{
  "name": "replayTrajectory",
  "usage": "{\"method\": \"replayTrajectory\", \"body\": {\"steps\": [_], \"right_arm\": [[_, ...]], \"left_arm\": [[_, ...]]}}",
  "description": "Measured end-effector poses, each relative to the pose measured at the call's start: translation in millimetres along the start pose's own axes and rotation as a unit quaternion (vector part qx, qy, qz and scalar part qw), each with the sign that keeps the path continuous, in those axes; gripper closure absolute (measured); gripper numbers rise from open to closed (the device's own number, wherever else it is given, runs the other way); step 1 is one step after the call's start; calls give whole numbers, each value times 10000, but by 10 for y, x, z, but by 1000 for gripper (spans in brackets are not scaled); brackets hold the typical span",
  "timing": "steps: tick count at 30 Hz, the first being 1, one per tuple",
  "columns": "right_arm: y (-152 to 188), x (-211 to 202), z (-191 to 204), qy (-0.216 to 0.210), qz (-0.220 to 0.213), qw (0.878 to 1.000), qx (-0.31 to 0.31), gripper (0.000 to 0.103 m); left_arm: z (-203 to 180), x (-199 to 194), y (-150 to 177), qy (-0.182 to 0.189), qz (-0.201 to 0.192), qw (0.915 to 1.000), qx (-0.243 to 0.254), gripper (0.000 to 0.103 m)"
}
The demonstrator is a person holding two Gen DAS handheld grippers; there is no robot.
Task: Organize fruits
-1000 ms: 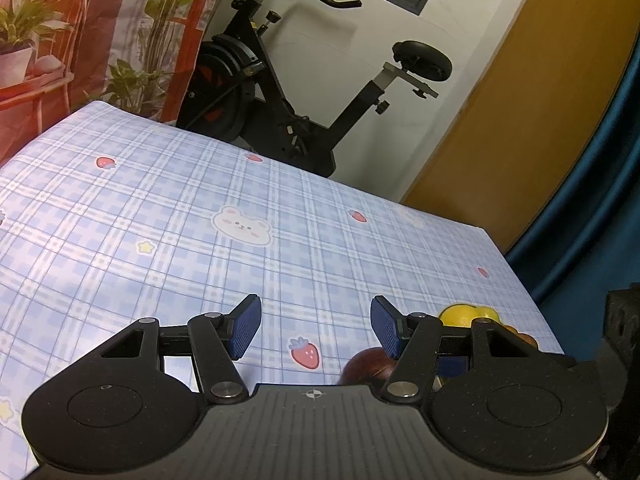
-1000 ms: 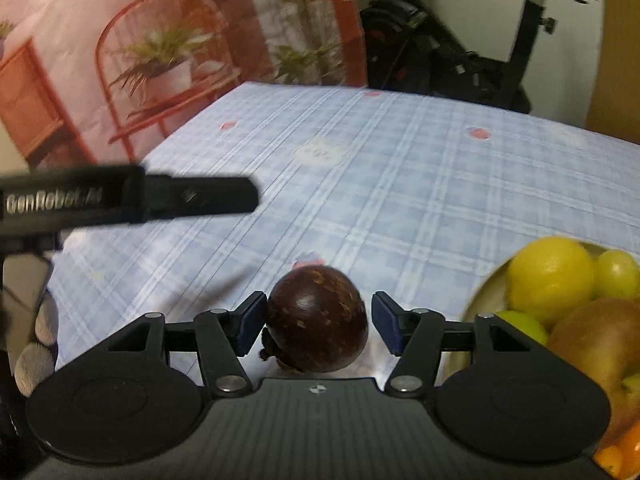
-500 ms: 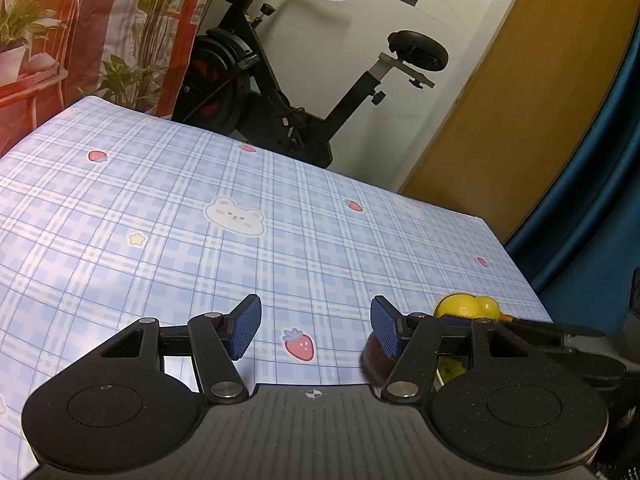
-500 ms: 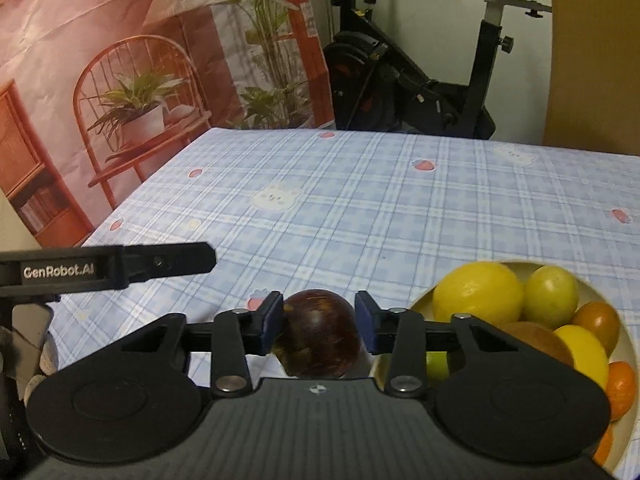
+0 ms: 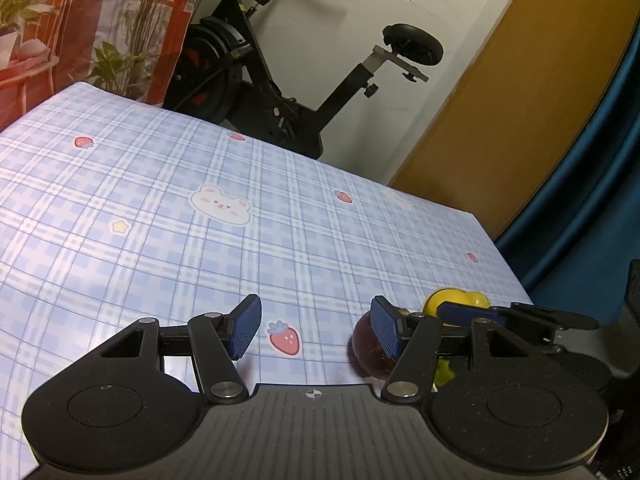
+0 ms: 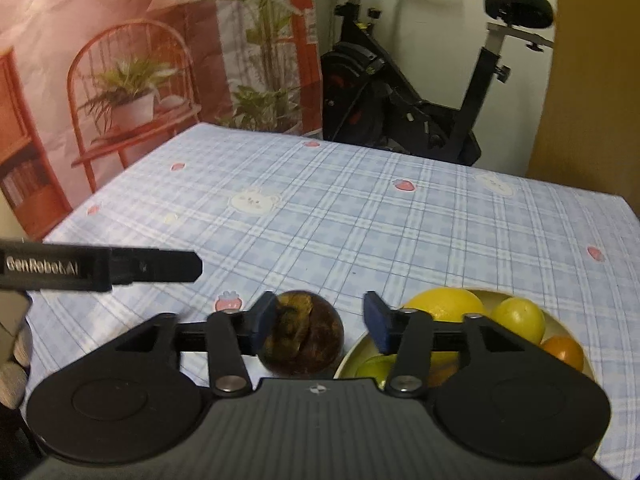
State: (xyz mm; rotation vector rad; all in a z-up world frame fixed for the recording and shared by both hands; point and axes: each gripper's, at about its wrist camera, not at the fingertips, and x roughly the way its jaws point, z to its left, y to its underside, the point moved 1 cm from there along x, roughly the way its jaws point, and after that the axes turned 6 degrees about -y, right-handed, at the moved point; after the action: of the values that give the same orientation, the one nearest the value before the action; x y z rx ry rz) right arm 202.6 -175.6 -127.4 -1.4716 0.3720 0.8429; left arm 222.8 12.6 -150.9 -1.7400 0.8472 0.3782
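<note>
Our right gripper has just been opening, pads clear of the round dark-purple mangosteen between them; the shallow cream fruit bowl lies immediately right.

Right gripper just opening — dark mangosteen between, beside fruit bowl.

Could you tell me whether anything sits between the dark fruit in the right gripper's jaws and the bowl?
Nothing visible does. The dark fruit sits on the cloth right beside the bowl, only the right gripper's own finger lies between them, and its jaws have just been opening.
</note>
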Motion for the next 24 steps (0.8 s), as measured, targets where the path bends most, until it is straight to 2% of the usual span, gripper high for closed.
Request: {"method": "replayTrajectory", "body": {"steps": [2,5,11,13,24], "right_arm": [[9,17,36,-55,41,9999,-124,46],[37,51,98,-46,102,9993,-351,39],[117,221,204,-7,385,9961,-789,38],[128,243,226,48,357,9951,-916,38],[182,351,225,-21,425,9957,-823,40]], "left_arm": [[0,11,8,11,10,10000,-11,40],[-3,51,4,42,63,10000,-45,40],[-17,97,12,182,135,9997,-49,40],[-15,112,21,223,162,9996,-68,40],[-11,162,62,395,282,9987,-178,40]]}}
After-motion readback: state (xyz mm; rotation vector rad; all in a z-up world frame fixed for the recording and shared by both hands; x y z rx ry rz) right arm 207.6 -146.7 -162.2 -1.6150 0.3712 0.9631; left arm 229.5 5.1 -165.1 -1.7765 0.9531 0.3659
